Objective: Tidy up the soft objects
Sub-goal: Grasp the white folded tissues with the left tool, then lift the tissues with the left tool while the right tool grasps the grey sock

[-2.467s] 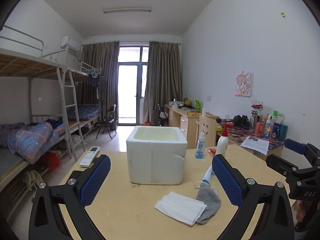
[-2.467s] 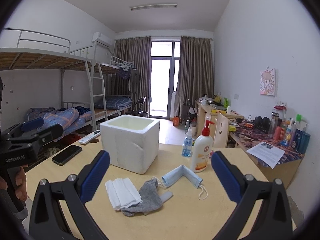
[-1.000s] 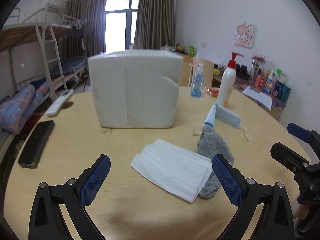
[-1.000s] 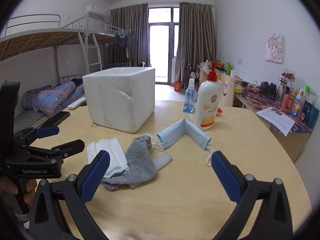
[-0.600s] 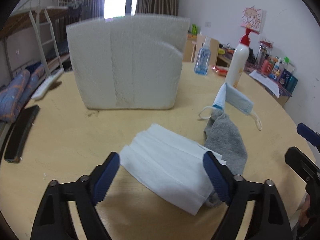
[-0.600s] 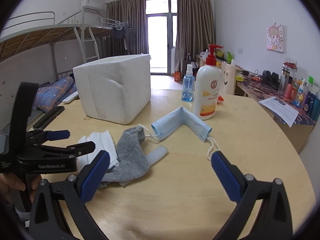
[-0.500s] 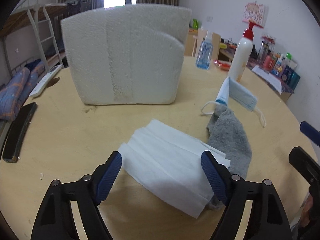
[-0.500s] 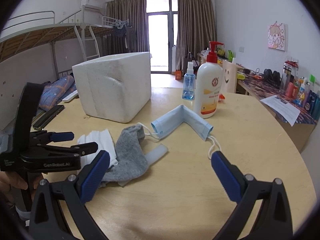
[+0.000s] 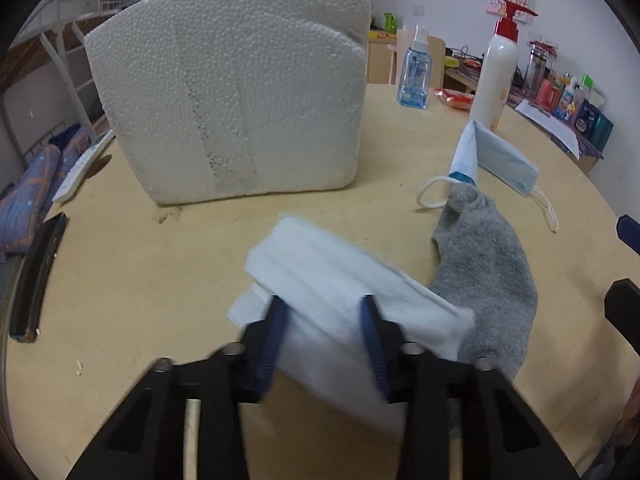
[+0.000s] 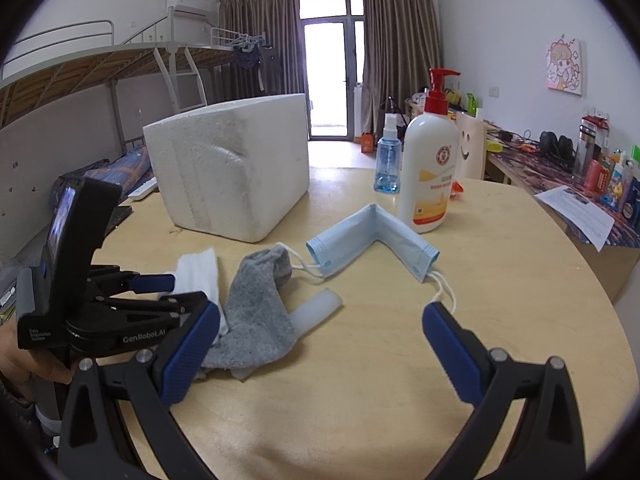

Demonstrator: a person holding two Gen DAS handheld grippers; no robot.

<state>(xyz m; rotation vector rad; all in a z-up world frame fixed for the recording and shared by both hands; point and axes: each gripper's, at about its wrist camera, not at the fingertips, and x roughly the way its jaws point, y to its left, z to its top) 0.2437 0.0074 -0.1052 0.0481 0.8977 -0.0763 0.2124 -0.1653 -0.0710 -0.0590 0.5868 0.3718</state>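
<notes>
My left gripper (image 9: 323, 312) is shut on the folded white cloth (image 9: 344, 276), whose near part bunches between the blue pads on the round wooden table (image 9: 160, 288). A grey sock (image 9: 484, 272) lies just right of the cloth, partly under it. A light blue face mask (image 9: 496, 156) lies bent behind the sock. In the right wrist view my right gripper (image 10: 320, 322) is open and empty above the table, in front of the sock (image 10: 260, 308) and mask (image 10: 372, 236). The left gripper (image 10: 176, 292) shows there at the left, on the cloth (image 10: 200, 268).
A white foam box (image 9: 236, 96) stands at the back of the table. A lotion pump bottle (image 10: 430, 168) and a small blue spray bottle (image 10: 387, 160) stand behind the mask. A black phone (image 9: 36, 276) and a remote (image 9: 80, 172) lie at the left edge.
The left gripper has moved forward and down and closed its jaws on the white cloth, which has bunched up. The right gripper has lowered slightly and stays open.
</notes>
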